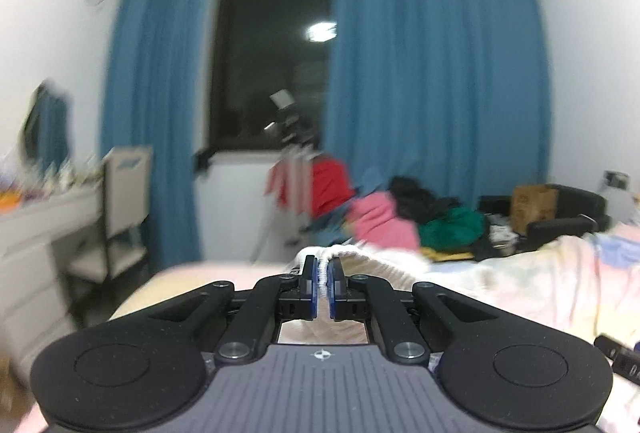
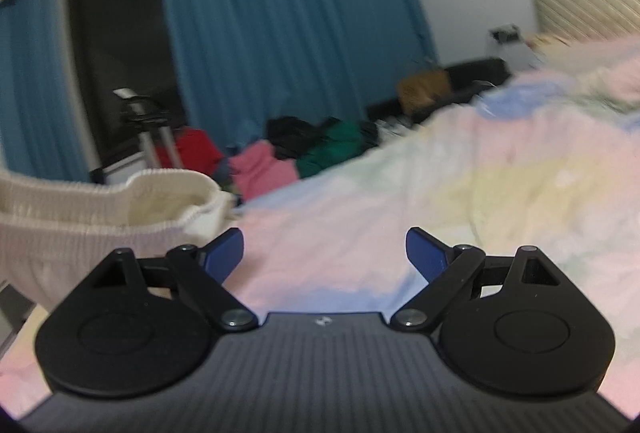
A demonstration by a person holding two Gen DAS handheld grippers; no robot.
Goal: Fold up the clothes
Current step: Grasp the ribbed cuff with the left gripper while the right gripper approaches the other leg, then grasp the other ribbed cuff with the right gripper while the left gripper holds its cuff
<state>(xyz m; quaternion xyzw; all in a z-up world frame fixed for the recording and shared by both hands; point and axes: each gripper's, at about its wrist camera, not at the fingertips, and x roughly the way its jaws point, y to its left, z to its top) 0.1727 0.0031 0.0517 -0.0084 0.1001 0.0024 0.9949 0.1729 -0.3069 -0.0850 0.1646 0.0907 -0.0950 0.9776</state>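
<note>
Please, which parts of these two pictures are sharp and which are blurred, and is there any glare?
Left wrist view: the left claw, shut on the cream knit, is sharp; the curtain, desk and clothes pile are smeared, and a lamp glare shows in the dark window. Right wrist view: the open right claw is sharp; the bedding is soft, and the fisheye bends and tilts the room.

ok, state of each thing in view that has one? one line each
left claw: shut on the cream knit
right claw: open, nothing between the fingers
cream knit: edge pinched and lifted, rest hanging off the bed
curtains: parted, dark window showing between them
clothes pile: unfolded, heaped at the far side of the bed
</note>
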